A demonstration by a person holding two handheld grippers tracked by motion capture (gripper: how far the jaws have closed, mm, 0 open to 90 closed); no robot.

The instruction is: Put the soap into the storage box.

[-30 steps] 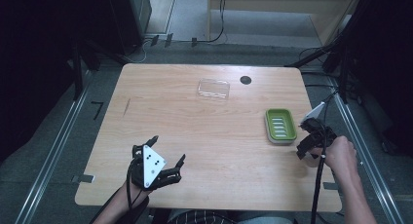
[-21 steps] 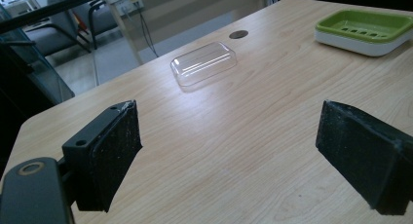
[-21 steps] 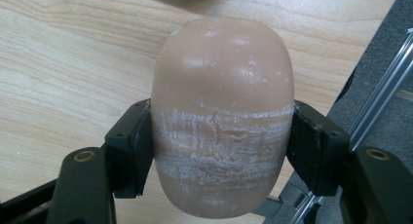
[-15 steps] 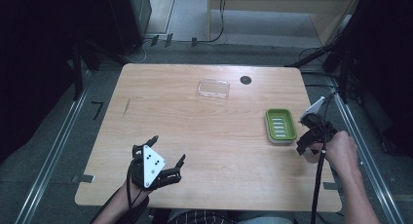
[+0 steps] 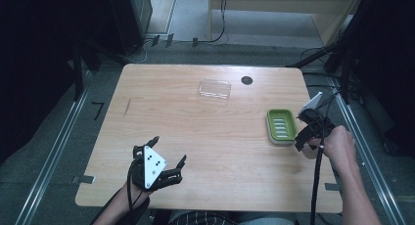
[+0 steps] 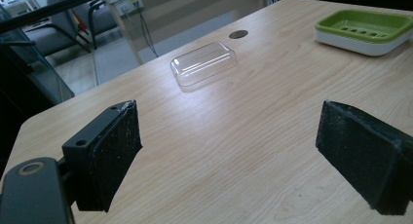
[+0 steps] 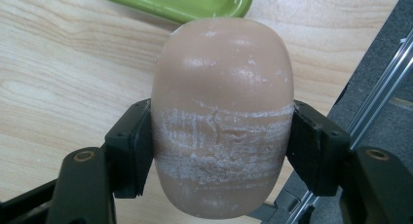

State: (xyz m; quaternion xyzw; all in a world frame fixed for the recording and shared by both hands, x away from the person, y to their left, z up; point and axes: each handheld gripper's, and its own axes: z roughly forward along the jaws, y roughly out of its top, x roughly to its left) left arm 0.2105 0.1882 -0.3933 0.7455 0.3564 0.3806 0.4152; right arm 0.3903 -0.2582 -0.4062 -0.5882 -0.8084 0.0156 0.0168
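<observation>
Glossy scuffed soap, wood-grain table (matt)

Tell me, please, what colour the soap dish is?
Green, on a white base: the soap dish shows best in the left gripper view.

There is one wooden surface. On it sits one green soap dish, one clear plastic lid and one small dark round hole. There is one bar of tan soap. There are two claws, the left claw and the right claw, and each one has two black jaws
</observation>
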